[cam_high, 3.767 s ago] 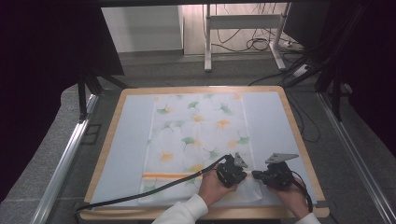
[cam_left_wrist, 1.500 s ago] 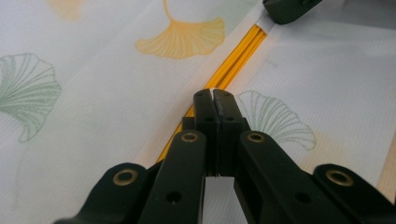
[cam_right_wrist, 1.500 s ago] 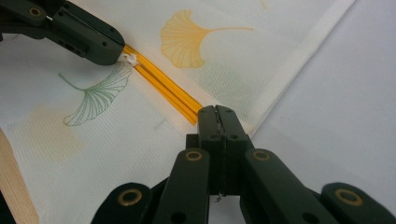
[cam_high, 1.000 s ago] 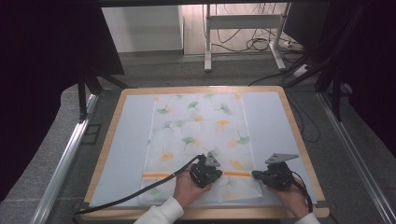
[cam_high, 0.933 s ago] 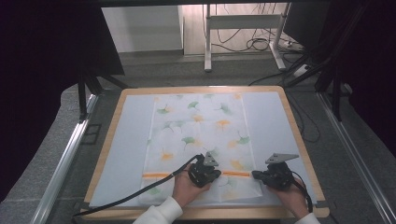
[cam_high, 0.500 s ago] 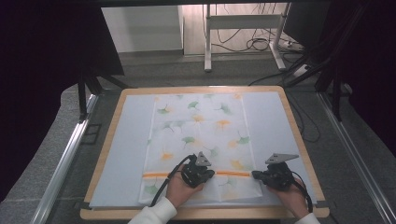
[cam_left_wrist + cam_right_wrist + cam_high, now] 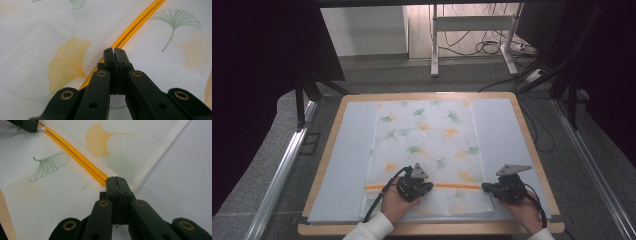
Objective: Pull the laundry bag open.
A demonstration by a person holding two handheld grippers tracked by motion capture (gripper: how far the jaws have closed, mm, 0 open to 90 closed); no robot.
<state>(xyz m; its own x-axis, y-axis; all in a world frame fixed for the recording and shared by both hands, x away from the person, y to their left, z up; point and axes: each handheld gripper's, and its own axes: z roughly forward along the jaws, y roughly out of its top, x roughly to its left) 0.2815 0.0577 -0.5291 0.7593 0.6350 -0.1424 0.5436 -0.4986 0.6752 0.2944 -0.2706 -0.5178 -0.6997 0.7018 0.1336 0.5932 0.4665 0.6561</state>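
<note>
Zipping a patterned bag (image 7: 427, 150) that lies flat on the pale-blue surface (image 7: 344, 165). The right tool (image 7: 486, 187) (jaws together) pins the orange zipper (image 7: 457, 186) at the bag's right edge; the left tool (image 7: 428, 186), jaws clamped on the zipper slider (image 7: 41, 128), stands mid-track. Next, probably: draw the slider leftward along the track, keeping the end anchored. Nothing obstructs; the cable (image 7: 382, 200) trails behind.

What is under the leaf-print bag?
The bag lies flat on a pale mat over a wooden board. The mat beneath it is covered. Nothing visibly bulges inside.
</note>
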